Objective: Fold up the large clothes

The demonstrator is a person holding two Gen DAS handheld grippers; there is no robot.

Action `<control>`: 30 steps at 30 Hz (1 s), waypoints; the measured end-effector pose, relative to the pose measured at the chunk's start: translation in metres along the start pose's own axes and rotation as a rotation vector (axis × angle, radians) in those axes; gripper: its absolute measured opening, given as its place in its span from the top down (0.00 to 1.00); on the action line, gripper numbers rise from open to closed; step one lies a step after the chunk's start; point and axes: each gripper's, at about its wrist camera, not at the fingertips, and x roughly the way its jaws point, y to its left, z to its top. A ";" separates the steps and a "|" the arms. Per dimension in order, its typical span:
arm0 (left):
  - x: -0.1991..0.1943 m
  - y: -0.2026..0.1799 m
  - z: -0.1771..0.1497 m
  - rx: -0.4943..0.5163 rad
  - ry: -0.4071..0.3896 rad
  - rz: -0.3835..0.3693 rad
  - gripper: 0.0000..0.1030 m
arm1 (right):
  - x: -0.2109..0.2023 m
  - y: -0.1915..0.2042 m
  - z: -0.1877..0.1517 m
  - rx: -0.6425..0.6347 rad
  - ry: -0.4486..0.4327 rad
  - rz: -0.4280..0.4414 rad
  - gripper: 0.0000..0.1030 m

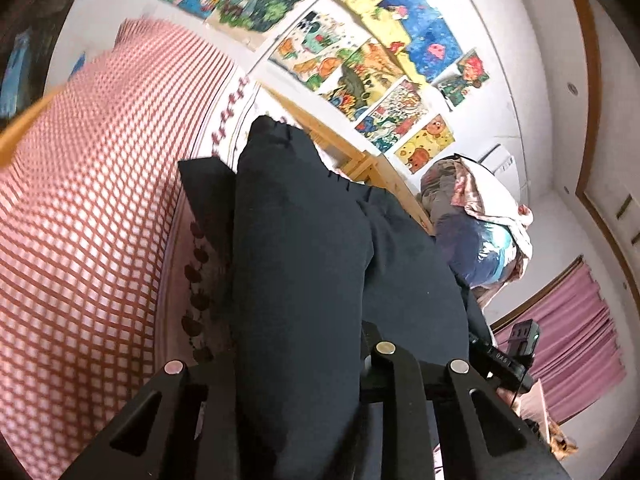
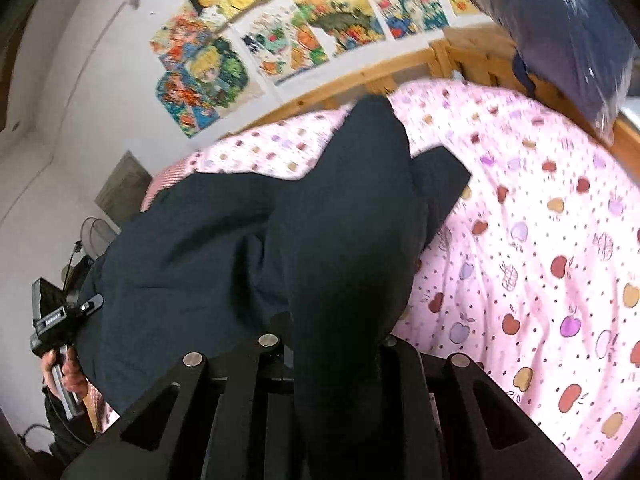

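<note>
A large dark navy garment (image 1: 304, 260) hangs bunched between the fingers of my left gripper (image 1: 260, 184) and drapes over them, lifted off the bed. Only the left finger (image 1: 208, 188) shows; cloth hides the other. In the right wrist view the same garment (image 2: 344, 240) is pinched in my right gripper (image 2: 392, 168), with its right finger (image 2: 440, 176) visible beside the fold. The cloth spans leftwards to the other hand-held gripper (image 2: 56, 320), gripped by a hand. Both grippers are shut on the fabric.
Below lies a bed with a pink apple-print sheet (image 2: 540, 240) and a red checked quilt (image 1: 100, 160). Its wooden frame (image 1: 384, 176) runs along a wall of colourful drawings (image 1: 360, 40). A heap of clothes and a blue wrapped bundle (image 1: 480, 220) sits at the bed end. Pink curtains (image 1: 580, 340) hang beyond.
</note>
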 end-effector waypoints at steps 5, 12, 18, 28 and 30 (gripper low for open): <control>-0.038 -0.008 0.002 0.016 -0.038 0.031 0.79 | -0.024 0.019 0.005 -0.043 -0.052 0.054 0.85; -0.071 0.005 -0.010 0.008 -0.055 0.091 0.79 | -0.022 0.049 -0.007 -0.072 -0.073 0.130 0.85; -0.063 0.021 -0.034 0.020 -0.051 0.108 0.79 | -0.019 0.045 -0.040 -0.043 -0.066 0.173 0.85; -0.045 0.024 -0.045 0.127 -0.065 0.195 0.72 | 0.011 0.005 -0.071 0.034 -0.054 0.106 0.82; -0.045 0.024 -0.046 0.137 -0.071 0.215 0.65 | 0.013 0.005 -0.074 0.033 -0.053 0.091 0.77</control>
